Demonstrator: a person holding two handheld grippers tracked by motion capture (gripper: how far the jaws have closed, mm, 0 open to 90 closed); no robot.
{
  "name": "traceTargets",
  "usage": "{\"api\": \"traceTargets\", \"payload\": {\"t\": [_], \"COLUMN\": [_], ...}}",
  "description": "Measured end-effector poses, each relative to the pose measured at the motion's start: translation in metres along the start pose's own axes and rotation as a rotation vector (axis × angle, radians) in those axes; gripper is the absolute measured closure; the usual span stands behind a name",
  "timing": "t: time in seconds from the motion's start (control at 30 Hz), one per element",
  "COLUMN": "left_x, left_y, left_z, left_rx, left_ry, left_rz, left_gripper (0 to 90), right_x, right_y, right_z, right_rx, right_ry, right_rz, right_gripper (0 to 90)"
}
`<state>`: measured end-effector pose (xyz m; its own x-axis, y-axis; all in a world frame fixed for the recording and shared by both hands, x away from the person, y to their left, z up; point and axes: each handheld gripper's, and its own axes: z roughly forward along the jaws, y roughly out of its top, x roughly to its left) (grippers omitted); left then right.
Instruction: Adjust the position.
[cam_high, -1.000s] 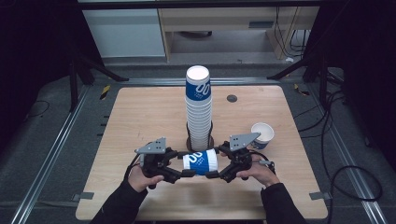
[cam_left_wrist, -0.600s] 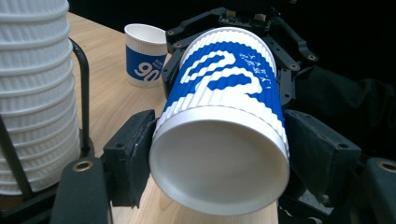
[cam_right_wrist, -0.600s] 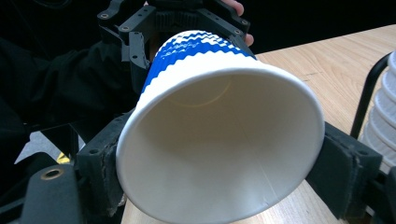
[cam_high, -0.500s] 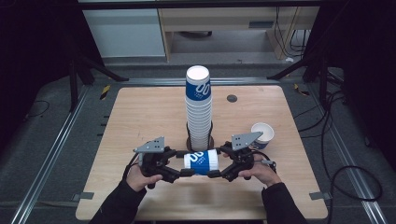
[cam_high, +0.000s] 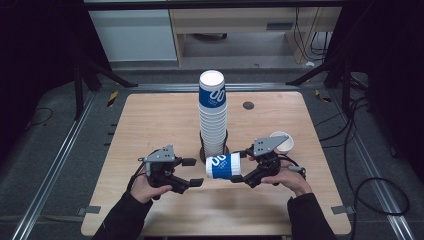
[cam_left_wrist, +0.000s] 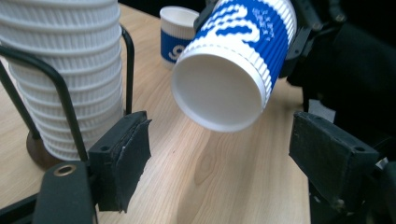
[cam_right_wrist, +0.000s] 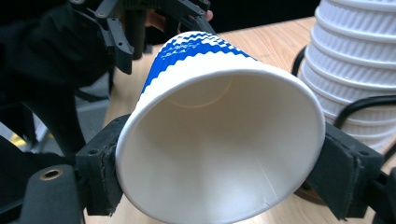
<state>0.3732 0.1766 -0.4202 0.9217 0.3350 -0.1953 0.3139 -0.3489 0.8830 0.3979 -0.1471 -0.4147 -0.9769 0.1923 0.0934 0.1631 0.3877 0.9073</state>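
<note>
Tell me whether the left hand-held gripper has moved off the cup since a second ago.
Yes. The left hand-held gripper opened and sits clear of the cup, left of the stack.

Blue-and-white ribbed cup (cam_high: 223, 165), black tongs (cam_high: 243, 171)

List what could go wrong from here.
1. The right gripper alone holds the cup, sideways by its rim, above the table; its mouth looks squeezed in the right gripper view, so it may crush or slip.
2. The left gripper, whose jaws have just opened, stands off the cup's base and cannot catch it.
3. The tall stack is close behind; a swing may topple it.
</note>
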Motion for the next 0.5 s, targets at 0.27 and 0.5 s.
{"api": "traceTargets", "payload": {"t": [0.27, 0.5], "left_x": [0.000, -0.002], "left_y": [-0.003, -0.004], "left_z": [0.008, 0.012], "left_rx": [0.046, 0.074], "left_ry": [0.024, 0.040], "left_rz": [0.007, 0.029], "left_gripper": [20.5, 20.4], "right_x": [0.000, 0.001], "right_y": [0.008, 0.023], "right_z": [0.009, 0.024], "right_rx": [0.120, 0.193], "right_ry": [-0.027, -0.012], "right_rz": [-0.026, -0.052], "right_gripper": [17.0, 17.1]}}
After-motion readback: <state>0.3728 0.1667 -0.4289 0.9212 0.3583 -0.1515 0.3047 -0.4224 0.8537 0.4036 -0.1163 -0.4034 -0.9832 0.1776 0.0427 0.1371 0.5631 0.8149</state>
